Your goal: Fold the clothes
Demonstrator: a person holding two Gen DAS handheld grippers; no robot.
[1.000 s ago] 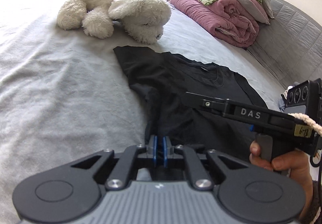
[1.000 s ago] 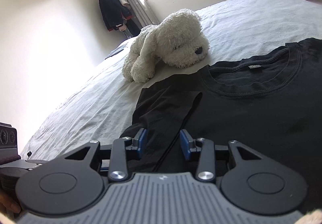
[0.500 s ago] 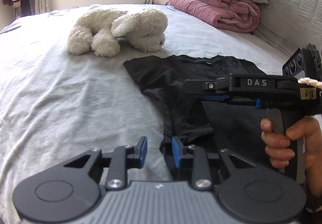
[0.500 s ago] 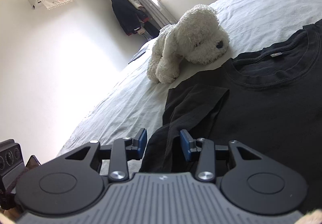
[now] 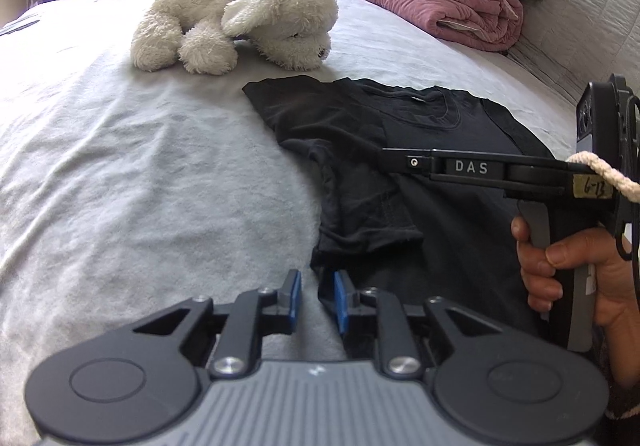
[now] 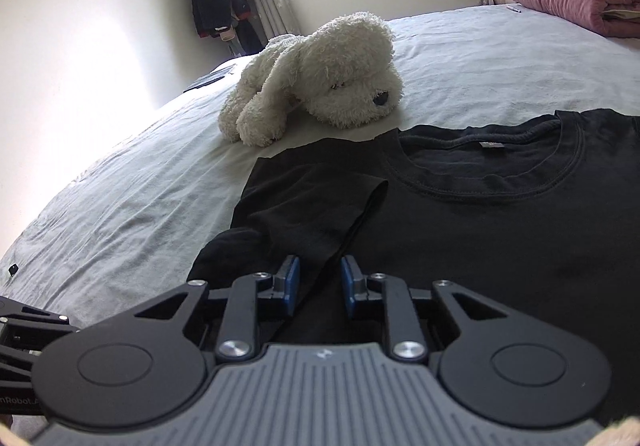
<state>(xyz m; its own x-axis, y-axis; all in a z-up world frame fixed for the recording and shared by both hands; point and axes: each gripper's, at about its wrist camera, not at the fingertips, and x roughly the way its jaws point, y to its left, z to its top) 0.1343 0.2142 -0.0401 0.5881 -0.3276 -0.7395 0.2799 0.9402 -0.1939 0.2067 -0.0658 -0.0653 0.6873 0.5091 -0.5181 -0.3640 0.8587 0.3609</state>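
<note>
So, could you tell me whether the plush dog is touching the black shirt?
Apart. The left wrist view shows a strip of bare sheet between the dog and the shirt.

A black cotton T-shirt (image 6: 500,230) with a round ribbed collar lies flat and face up on the light grey bed sheet (image 5: 120,173), its neckline toward the far side of the bed, a small white label showing inside the collar. One short sleeve (image 5: 352,181) is folded inward over the chest, its hem lying rumpled on the body fabric. The rest lies smooth.
</note>
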